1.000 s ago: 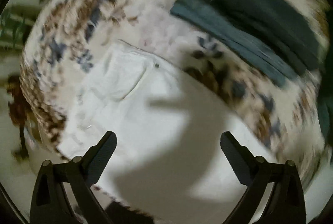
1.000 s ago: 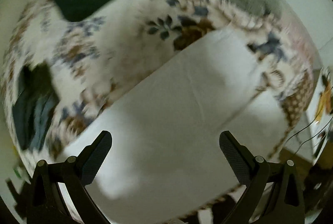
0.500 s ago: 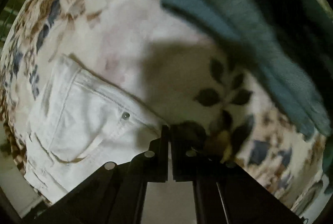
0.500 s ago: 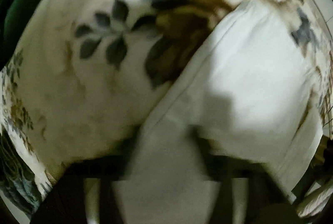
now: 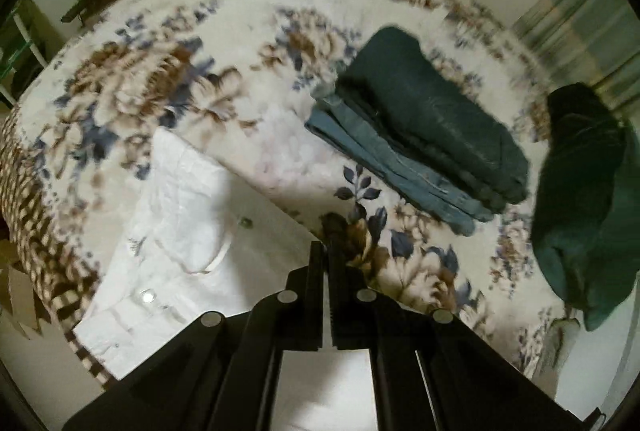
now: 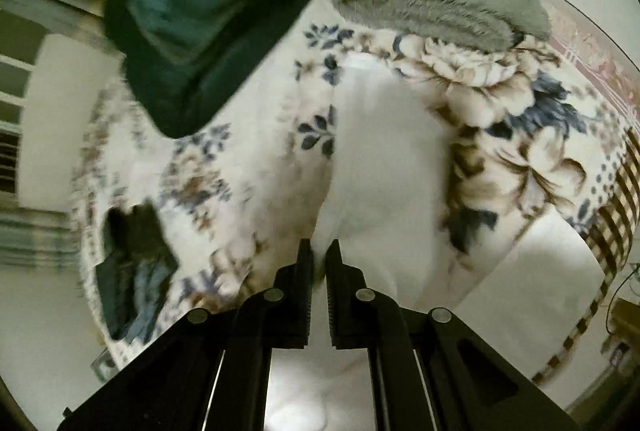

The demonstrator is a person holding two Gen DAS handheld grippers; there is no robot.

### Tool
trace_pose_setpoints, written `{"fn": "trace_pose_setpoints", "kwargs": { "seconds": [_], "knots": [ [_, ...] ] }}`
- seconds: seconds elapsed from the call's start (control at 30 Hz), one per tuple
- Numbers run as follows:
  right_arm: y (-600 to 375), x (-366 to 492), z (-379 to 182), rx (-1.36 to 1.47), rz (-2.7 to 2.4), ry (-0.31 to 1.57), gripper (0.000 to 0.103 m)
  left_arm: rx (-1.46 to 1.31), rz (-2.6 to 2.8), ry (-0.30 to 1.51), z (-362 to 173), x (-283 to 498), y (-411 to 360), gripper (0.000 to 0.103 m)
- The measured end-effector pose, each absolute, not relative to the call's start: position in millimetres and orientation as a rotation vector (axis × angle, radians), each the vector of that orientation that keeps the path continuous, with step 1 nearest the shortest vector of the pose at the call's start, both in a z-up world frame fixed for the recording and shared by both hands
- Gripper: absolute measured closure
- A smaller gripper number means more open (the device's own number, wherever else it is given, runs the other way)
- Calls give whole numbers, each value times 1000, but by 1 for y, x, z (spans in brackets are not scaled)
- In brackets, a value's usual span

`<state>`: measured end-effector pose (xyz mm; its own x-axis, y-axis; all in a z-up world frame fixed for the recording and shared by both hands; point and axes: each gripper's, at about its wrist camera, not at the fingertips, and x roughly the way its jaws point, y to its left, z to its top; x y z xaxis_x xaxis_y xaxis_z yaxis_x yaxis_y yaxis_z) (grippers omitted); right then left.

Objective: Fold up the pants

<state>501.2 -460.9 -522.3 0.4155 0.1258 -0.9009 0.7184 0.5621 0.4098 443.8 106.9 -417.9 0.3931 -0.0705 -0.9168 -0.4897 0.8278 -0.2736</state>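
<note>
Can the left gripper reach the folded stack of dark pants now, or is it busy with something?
Probably not now. The left gripper is shut on the edge of the white pants, so it is occupied. The folded stack lies apart on the floral blanket, nothing covering it.

No readable text, labels, brands or numbers, frames too blurred for lettering

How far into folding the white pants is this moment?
Early. Done: a folded stack of dark pants lies on the floral blanket. In hand: left gripper and right gripper are both shut on the white pants, lifting an edge. Left: the folds themselves.
</note>
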Motion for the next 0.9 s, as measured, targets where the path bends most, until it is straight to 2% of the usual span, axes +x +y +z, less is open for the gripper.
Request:
{"fn": "trace_pose_setpoints", "kwargs": {
  "seconds": [0.13,0.2,0.4,0.57,0.63,0.73,0.77,0.8,0.83,0.87,0.9],
  "knots": [
    [-457,416,-499,885,-407,1096,97,-574,284,1113,-420,379,128,103],
    [-455,380,-513,859,-415,1139,97,-541,312,1139,-433,335,129,103],
    [-447,289,-596,861,-478,1337,97,-507,444,1344,-538,243,137,103],
    [-457,263,-656,845,-509,1480,95,-506,552,1431,-614,215,152,101],
    [-467,254,-659,861,-516,1511,68,-521,572,1406,-613,210,155,99],
    [-488,241,-634,909,-517,1406,53,-528,551,1354,-591,207,149,99],
    [-496,238,-626,924,-519,1359,50,-521,546,1340,-583,209,146,96],
    [-503,237,-620,945,-523,1317,45,-521,540,1329,-578,210,146,85],
    [-512,238,-616,976,-518,1271,39,-524,528,1315,-574,213,144,68],
    [-520,244,-617,988,-509,1251,36,-521,517,1299,-571,216,141,57],
    [-526,252,-620,984,-505,1254,33,-503,519,1291,-569,220,139,32]
  ]
}}
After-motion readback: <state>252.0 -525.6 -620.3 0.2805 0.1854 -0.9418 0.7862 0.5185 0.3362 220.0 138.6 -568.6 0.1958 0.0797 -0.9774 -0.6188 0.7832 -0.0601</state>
